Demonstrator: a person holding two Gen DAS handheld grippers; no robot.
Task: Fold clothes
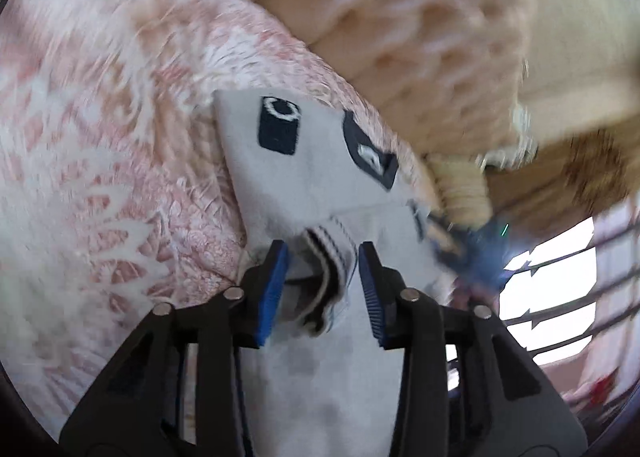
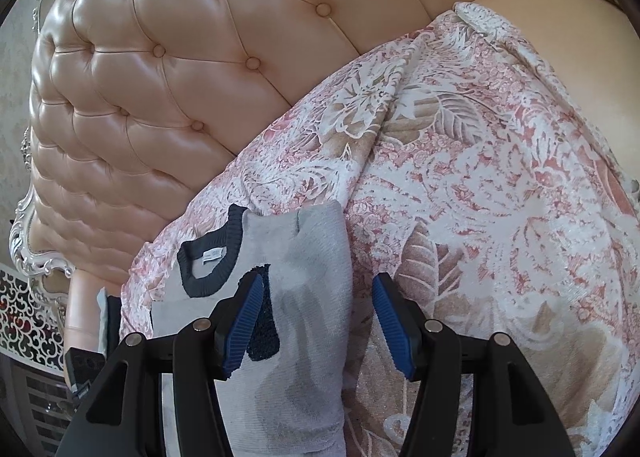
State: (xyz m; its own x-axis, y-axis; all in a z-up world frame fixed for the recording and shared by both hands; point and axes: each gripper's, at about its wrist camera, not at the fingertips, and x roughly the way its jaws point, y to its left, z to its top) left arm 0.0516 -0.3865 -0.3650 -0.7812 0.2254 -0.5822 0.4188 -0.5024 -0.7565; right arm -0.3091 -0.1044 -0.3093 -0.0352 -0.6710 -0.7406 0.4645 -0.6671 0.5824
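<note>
A light grey knitted sweater (image 2: 296, 257) with a dark navy ribbed collar (image 2: 208, 261) lies spread on a pink-and-white floral bedspread (image 2: 480, 177), close to the foot of a peach, button-tufted leather headboard (image 2: 160, 57). A small white label (image 2: 213, 255) is sewn inside the neckline; its print is too small to read. On the sweater's front, seen from the left wrist camera, sit two dark navy patches, one (image 1: 279, 125) bearing a white ring like the letter O and one (image 1: 370, 151) carrying a white mark too blurred to make out.

The left gripper (image 1: 323, 257), black with blue ribbed pads, has its jaws drawn in around a bunched fold of the grey knit with a striped ribbed cuff (image 1: 330, 253); the left pad touches the cloth, while blur hides whether the right pad presses it.

The right gripper (image 2: 318, 297) stands with its jaws apart over the sweater's folded edge, the cloth lying between them with the pads off it. That picture is sharp; the left one is smeared.

An ornate white carved frame (image 2: 28, 241) edges the headboard, and a bright barred window (image 1: 548, 285) glares at the right of the left view.
</note>
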